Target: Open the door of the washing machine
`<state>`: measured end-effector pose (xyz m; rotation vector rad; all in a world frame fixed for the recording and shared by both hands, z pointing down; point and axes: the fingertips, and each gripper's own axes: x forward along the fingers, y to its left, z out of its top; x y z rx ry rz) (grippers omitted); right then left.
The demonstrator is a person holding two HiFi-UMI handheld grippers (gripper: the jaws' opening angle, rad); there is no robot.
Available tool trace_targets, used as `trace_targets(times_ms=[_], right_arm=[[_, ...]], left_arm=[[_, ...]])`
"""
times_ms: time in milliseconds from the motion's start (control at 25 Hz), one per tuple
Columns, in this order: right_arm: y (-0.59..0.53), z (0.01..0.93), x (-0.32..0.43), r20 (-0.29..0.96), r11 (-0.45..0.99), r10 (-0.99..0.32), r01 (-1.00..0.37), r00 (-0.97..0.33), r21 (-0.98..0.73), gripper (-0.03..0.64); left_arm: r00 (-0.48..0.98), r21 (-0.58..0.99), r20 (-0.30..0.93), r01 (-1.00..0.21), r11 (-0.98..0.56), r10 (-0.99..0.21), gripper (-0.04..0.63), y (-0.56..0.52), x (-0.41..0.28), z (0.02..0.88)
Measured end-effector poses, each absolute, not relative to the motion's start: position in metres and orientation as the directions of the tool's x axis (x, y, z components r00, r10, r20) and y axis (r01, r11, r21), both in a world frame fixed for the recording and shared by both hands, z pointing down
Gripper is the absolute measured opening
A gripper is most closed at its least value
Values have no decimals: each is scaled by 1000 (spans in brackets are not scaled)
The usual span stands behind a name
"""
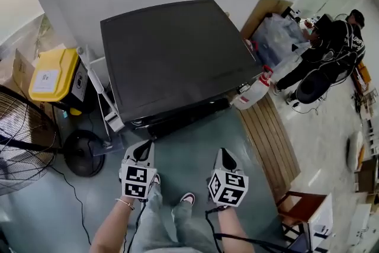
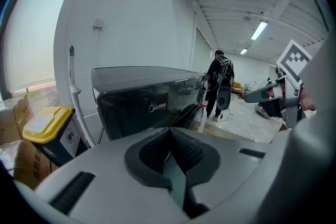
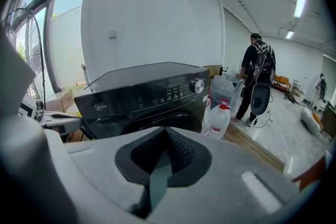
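The black front-loading washing machine [image 1: 172, 56] stands against the white wall, its flat top filling the middle of the head view. Its control panel and knob [image 3: 198, 85] face me, and the round door [image 3: 157, 119] below them is closed. My left gripper [image 1: 142, 151] and right gripper [image 1: 227, 158] hover side by side in front of the machine, short of it and touching nothing. Both point forward and downward. The left gripper's [image 2: 169, 132] jaws are shut with nothing between them, and so are the right gripper's [image 3: 166, 135].
A yellow-lidded bin [image 1: 56, 75] and a floor fan [image 1: 23, 139] stand left of the machine. A white jug [image 1: 253, 92] sits at its right corner beside a wooden pallet [image 1: 269, 139]. A person in black [image 1: 331, 44] stands at the back right. A chair [image 1: 302, 210] is near right.
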<state>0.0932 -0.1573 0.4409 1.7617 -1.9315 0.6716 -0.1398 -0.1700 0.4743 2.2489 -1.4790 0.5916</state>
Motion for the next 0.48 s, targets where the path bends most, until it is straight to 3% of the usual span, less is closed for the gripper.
trace_targets(times_ms=[480], right_arm=[[-160,527,81,698,58,-714,-998,-63,-31,5]], left_arm=[[374,106,590,-915,-390,-716,5,-179,-153,572]])
